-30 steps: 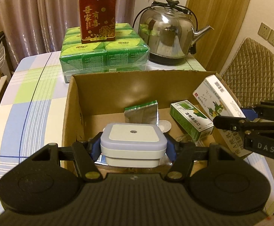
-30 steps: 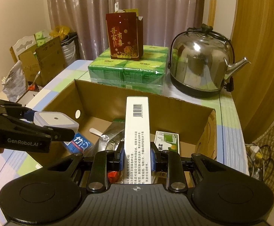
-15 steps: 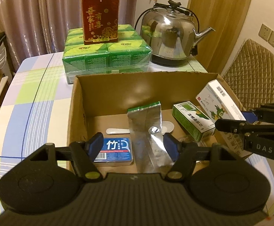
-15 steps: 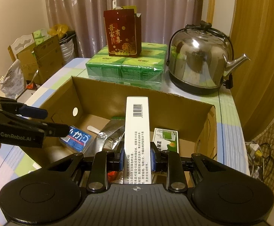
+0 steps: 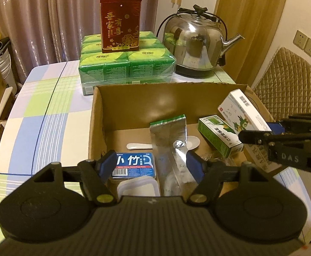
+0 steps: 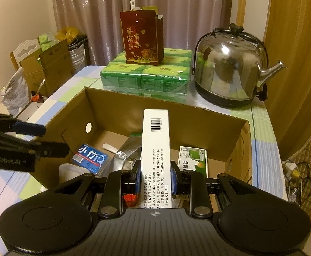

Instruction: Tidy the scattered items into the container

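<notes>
White lidded tub (image 5: pixel 137 186) half hidden

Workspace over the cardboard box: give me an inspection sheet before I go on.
Surface: checked tablecloth, partly bare.
Job's things: cardboard box holds blue floss case, white lidded container, foil pouch, white spoon, green carton.
Clutter: green tissue packs, red gift box, steel kettle.
Grippers: left gripper open, nothing between its jaws, just been opening; right gripper shut on white medicine box over the box.
Cables: tangle on floor.
Surroundings: curtain, quilted chair.
</notes>
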`<control>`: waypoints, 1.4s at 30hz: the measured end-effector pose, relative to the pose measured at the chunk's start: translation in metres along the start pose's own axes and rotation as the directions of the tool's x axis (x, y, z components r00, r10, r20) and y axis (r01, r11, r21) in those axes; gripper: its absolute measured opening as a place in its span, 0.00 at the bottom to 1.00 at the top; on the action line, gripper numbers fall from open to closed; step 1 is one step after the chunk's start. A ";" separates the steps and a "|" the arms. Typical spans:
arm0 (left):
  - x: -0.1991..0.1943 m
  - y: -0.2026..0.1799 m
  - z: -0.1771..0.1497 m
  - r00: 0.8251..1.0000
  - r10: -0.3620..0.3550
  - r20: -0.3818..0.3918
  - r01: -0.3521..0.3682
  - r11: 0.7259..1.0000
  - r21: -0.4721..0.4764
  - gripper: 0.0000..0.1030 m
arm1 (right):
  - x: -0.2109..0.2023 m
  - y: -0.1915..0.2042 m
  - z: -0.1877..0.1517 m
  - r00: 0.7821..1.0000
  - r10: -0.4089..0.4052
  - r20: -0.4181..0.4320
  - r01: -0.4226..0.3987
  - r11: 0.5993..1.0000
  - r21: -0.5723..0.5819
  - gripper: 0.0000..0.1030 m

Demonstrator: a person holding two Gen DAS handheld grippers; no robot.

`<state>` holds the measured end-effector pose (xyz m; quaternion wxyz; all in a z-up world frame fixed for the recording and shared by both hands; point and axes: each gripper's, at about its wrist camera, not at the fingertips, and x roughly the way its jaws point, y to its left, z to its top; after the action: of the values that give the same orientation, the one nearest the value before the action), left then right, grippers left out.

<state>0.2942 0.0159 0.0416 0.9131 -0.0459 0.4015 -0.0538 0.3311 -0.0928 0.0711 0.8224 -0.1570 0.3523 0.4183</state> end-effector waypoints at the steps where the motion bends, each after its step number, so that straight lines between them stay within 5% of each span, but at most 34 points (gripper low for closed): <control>1: -0.001 0.001 -0.001 1.000 0.000 0.000 0.000 1.000 -0.002 0.65 | 0.001 0.000 0.001 1.000 0.001 0.000 -0.001 1.000 0.002 0.22; 16: -0.007 0.011 -0.008 1.000 0.007 -0.003 -0.007 1.000 -0.018 0.69 | 0.012 0.003 0.005 0.999 0.005 0.039 -0.007 0.999 0.048 0.23; 19: -0.008 0.015 -0.009 1.000 0.011 -0.004 -0.011 1.000 -0.020 0.69 | 0.011 -0.001 0.007 0.998 0.021 0.056 -0.025 0.997 0.067 0.44; 26: -0.014 0.021 -0.015 1.000 0.020 -0.003 -0.020 0.999 -0.032 0.69 | 0.004 -0.003 0.002 0.998 -0.001 0.060 -0.003 0.998 0.063 0.46; 42: -0.069 0.024 -0.050 0.998 0.051 0.025 -0.051 0.999 -0.011 0.78 | -0.073 0.020 -0.023 0.987 0.010 0.161 -0.013 1.000 0.023 0.48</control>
<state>0.2124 0.0466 0.0551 0.9190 -0.0411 0.3912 -0.0279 0.2753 -0.1357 0.1074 0.8475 -0.1108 0.2907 0.4300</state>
